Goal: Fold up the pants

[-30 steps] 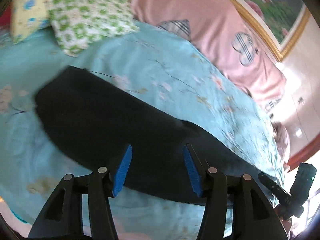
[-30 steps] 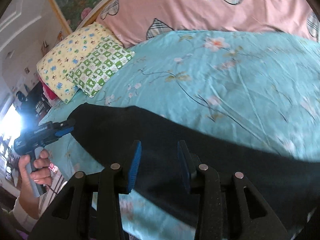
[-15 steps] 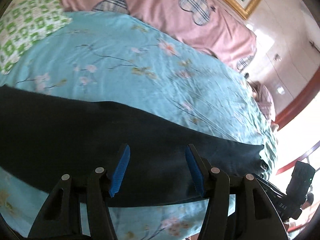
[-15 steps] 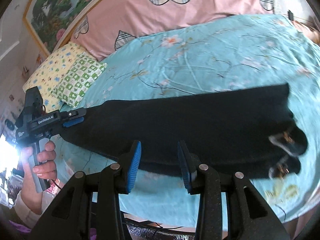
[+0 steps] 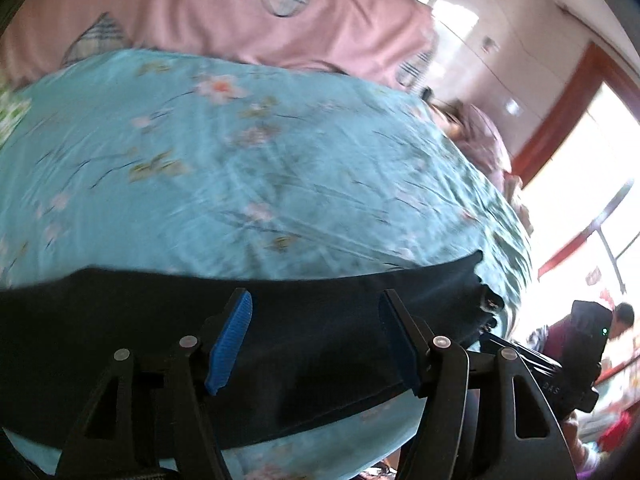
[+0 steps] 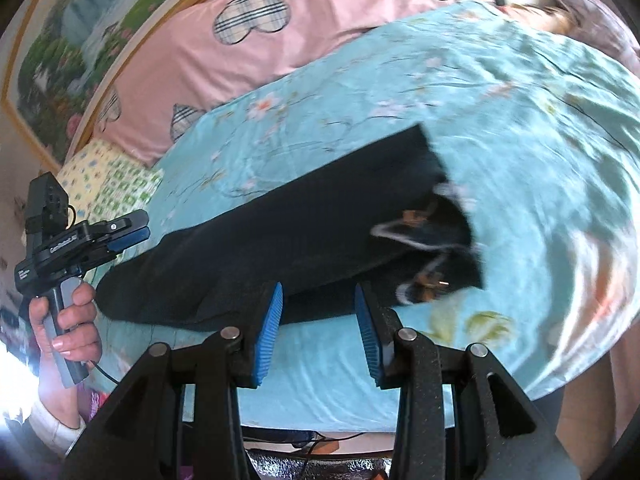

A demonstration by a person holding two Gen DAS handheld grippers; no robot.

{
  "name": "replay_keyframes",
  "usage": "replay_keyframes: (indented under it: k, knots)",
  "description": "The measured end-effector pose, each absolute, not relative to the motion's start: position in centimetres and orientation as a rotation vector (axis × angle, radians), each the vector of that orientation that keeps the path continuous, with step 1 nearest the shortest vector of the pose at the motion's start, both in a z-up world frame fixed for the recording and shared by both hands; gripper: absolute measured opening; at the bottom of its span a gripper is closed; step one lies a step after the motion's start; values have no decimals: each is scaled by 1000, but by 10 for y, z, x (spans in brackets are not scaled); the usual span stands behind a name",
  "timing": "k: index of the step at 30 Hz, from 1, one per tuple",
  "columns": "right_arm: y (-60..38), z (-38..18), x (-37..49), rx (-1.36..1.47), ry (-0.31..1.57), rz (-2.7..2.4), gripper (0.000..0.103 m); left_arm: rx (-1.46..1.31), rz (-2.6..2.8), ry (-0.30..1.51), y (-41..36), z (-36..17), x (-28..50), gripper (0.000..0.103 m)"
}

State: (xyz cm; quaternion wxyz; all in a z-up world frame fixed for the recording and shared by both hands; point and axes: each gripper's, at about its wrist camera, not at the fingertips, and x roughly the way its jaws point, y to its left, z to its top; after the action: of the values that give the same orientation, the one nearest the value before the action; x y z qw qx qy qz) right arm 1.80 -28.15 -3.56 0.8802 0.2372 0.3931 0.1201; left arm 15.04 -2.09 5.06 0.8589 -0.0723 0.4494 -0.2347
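Observation:
Black pants (image 5: 132, 340) lie stretched flat across the near side of the turquoise floral bedsheet (image 5: 260, 184). Their waist end (image 6: 432, 236), with a white drawstring, points right. My left gripper (image 5: 316, 340) hovers over the pants near the waist end. Its jaws are opening, and nothing is pinched between the blue pads (image 5: 230, 344). My right gripper (image 6: 318, 336) hangs at the bed's front edge just short of the pants (image 6: 280, 248), open with an empty gap. In the right wrist view a hand (image 6: 68, 320) holds the left gripper (image 6: 128, 236) near the leg end.
A pink cover with plaid hearts (image 6: 248, 32) runs along the far side of the bed. Patterned pillows (image 6: 116, 184) sit at the head end under a framed landscape picture (image 6: 72, 52). The bed's front edge (image 6: 360, 416) is close below me. A person (image 5: 622, 316) stands far right.
Both views have swung along the pants from the leg end toward the waist end. The left jaws have spread wider. The right jaws keep the same gap.

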Motion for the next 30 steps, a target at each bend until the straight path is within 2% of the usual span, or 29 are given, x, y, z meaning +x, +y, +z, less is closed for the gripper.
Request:
replay_keyframes:
  k: [5, 6, 7, 8, 9, 15, 24, 26, 29, 30]
  knots:
    - [-299, -41, 13, 556, 837, 196, 39, -120, -606, 979, -57, 53, 168, 69]
    - [-301, -42, 12, 565, 843, 183, 42, -112, -620, 984, -62, 54, 171, 71]
    - [-304, -43, 11, 575, 849, 172, 47, -102, -632, 988, -68, 54, 175, 71]
    - [-306, -45, 11, 589, 857, 162, 57, -92, -647, 995, -74, 54, 179, 72]
    - [-307, -46, 11, 601, 860, 150, 64, -85, -659, 1002, -77, 54, 181, 72]
    - [-314, -55, 16, 686, 872, 115, 64, -7, -726, 1044, -112, 49, 202, 73]
    - [-333, -72, 29, 998, 802, 88, 64, 95, -832, 1105, -155, 38, 209, 73]
    - [-334, -74, 31, 1012, 785, 84, 62, 127, -850, 1122, -165, 34, 209, 73]
    - [-337, -75, 33, 998, 779, 71, 47, 176, -882, 1145, -180, 28, 209, 73]
    - [-339, -77, 33, 997, 778, 71, 36, 190, -892, 1150, -185, 26, 210, 73]
